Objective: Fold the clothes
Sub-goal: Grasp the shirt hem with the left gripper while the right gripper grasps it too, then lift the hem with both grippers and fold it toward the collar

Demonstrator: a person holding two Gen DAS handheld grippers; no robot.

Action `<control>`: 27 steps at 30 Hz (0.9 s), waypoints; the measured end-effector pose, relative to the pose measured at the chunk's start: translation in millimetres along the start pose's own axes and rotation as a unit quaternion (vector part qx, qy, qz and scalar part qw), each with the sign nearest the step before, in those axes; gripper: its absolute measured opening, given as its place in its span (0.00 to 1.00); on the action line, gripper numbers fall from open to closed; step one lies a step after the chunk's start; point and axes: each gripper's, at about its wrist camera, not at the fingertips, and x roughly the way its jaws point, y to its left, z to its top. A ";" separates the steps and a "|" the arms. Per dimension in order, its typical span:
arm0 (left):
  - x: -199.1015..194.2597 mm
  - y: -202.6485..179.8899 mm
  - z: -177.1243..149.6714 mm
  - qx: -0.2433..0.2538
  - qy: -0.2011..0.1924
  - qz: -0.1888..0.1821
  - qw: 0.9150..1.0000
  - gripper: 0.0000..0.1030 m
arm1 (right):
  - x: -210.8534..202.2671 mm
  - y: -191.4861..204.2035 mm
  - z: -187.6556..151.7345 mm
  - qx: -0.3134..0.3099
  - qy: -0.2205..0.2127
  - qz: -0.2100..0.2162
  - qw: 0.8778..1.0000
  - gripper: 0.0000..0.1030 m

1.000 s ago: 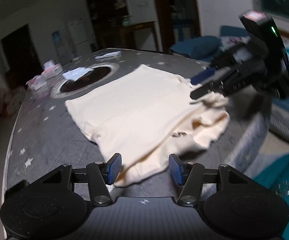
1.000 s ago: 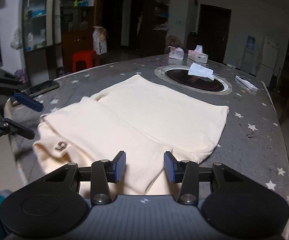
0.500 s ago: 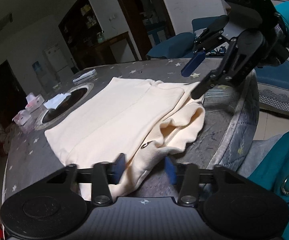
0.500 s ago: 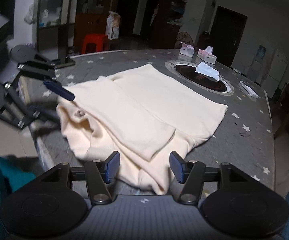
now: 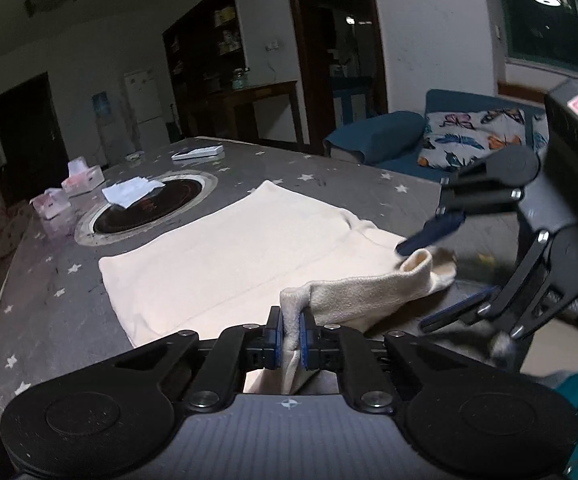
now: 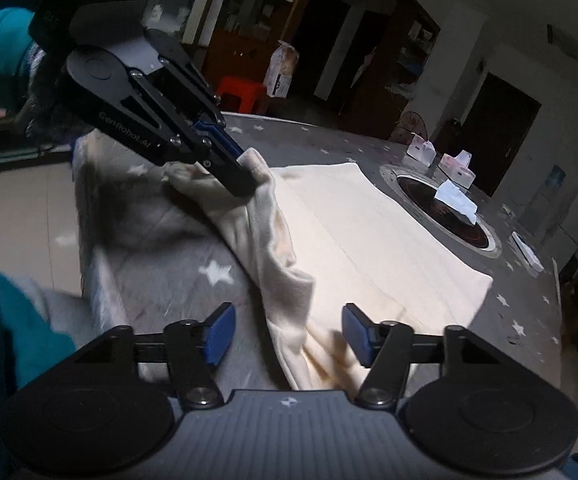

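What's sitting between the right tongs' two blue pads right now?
A bunched edge of the cream knit garment, lying loose between the open right tongs, in the right wrist view.

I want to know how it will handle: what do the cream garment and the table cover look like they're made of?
Cream garment: soft matte knit, probably cotton; it bunches limply where the left gripper pinches it, with a rolled hem. Table cover: grey star-printed fabric, seemingly quilted or plush, judging by stitched lines and its fuzzy edge; exact fibre unclear.
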 end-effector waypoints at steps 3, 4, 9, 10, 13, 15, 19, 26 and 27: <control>-0.4 1.0 -1.5 -0.003 0.003 -0.002 1.000 0.11 | 12.0 -8.5 4.7 0.032 0.013 0.012 0.999 0.16; -1.7 0.5 -3.1 -0.001 0.003 -0.003 1.000 0.13 | 14.4 -11.3 6.1 0.043 0.017 0.015 0.999 0.16; -11.3 -3.8 -14.0 0.015 0.009 0.001 1.000 0.39 | 13.2 -30.7 12.5 0.092 0.018 0.035 0.995 0.12; -13.5 -5.0 -16.7 0.020 0.011 0.005 1.000 0.44 | 12.6 -33.1 13.9 0.097 0.018 0.036 0.994 0.12; -16.9 -7.9 -25.9 0.039 0.021 0.014 0.999 0.46 | 11.2 -38.2 17.5 0.106 0.016 0.039 0.993 0.12; -18.2 -9.7 -32.0 0.052 0.029 0.017 0.998 0.46 | 10.6 -40.3 19.8 0.106 0.015 0.037 0.994 0.12; -16.5 -10.2 -40.9 0.084 0.041 0.024 0.995 0.45 | 12.2 -42.0 22.4 0.106 0.015 0.034 0.994 0.12; -18.0 0.9 -39.0 0.074 0.037 0.018 0.996 0.06 | 7.0 -37.2 23.2 0.106 0.003 0.024 0.994 0.10; -20.6 1.5 -37.1 0.071 0.032 0.017 0.997 0.06 | 4.8 -36.8 23.4 0.106 -0.001 0.023 0.994 0.10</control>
